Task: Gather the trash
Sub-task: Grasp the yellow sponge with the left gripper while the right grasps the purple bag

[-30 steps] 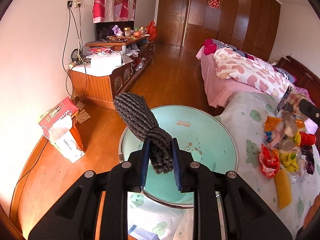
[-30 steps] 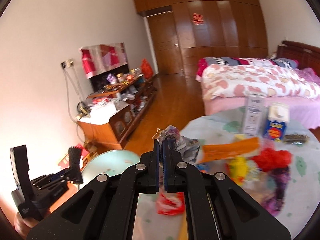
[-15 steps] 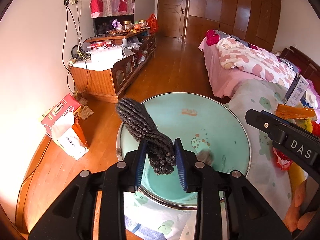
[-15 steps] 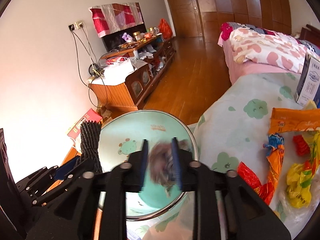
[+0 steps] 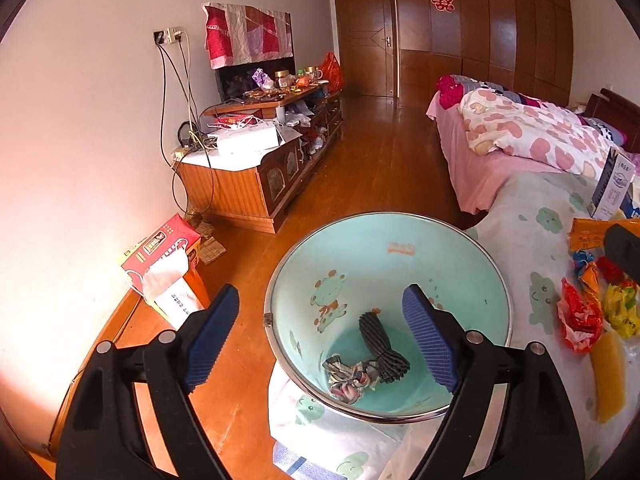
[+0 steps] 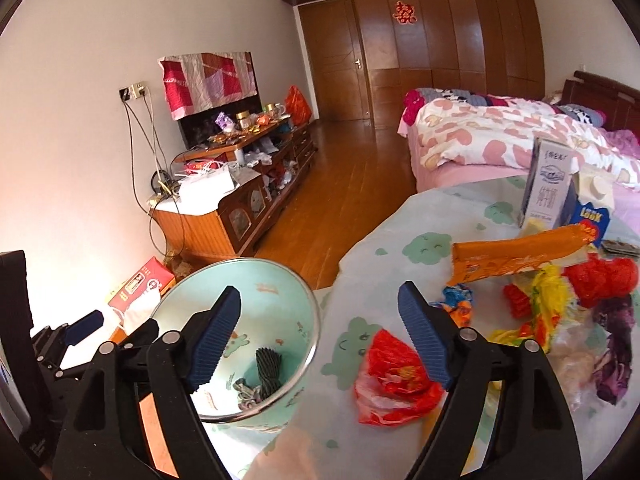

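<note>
Currently, the dark mesh bundle (image 5: 382, 346) and a crumpled wrapper (image 5: 348, 374) lie inside the mint bin (image 5: 400, 240), below and between the left gripper (image 5: 320, 334) fingers, which are spread and empty. Remaining wrappers, including the red wrapper (image 6: 394, 380), lie on the tabletop (image 6: 420, 232) between and just beyond the right gripper (image 6: 318, 332) fingers, likewise spread and empty, probably ready for the next pick.

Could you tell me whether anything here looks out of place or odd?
Yes: wrappers still litter the tablecloth, including a crumpled red wrapper and a long orange wrapper. The bin beside the table holds only a dark bundle and a crumpled scrap.
</note>
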Demonstrator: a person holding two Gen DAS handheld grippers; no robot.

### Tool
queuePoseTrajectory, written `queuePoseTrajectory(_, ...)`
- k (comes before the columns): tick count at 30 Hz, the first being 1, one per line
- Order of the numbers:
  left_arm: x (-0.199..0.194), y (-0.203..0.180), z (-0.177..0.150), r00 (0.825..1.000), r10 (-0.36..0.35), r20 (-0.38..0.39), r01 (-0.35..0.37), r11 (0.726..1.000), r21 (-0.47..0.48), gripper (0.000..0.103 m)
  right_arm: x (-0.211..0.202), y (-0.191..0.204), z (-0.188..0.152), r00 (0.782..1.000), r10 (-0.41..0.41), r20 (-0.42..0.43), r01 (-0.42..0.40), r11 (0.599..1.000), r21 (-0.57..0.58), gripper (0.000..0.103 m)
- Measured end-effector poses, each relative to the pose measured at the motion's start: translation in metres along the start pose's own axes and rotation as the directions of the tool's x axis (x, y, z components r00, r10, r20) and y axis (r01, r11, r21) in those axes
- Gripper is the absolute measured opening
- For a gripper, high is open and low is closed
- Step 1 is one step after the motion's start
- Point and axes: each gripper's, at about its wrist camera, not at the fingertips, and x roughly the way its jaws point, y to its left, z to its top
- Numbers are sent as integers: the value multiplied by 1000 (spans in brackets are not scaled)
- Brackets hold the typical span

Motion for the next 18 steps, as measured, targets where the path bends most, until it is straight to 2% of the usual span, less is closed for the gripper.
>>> queuePoseTrajectory(5, -17, -15, 1, 999, 29, 37, -31, 998, 51, 90, -23, -33, -4, 997, -70, 44, 67, 996, 55, 97)
queuePoseTrajectory(11, -41, -29, 6, 997, 24, 75, -30, 997, 78, 94, -41, -67, -9, 988, -145, 44, 140, 984, 108, 98)
queuePoseTrajectory(18, -65, -50, 11, 994, -12, 104, 2, 995, 97, 97, -68, -97, -19, 980, -192, 58, 184, 975, 126, 98)
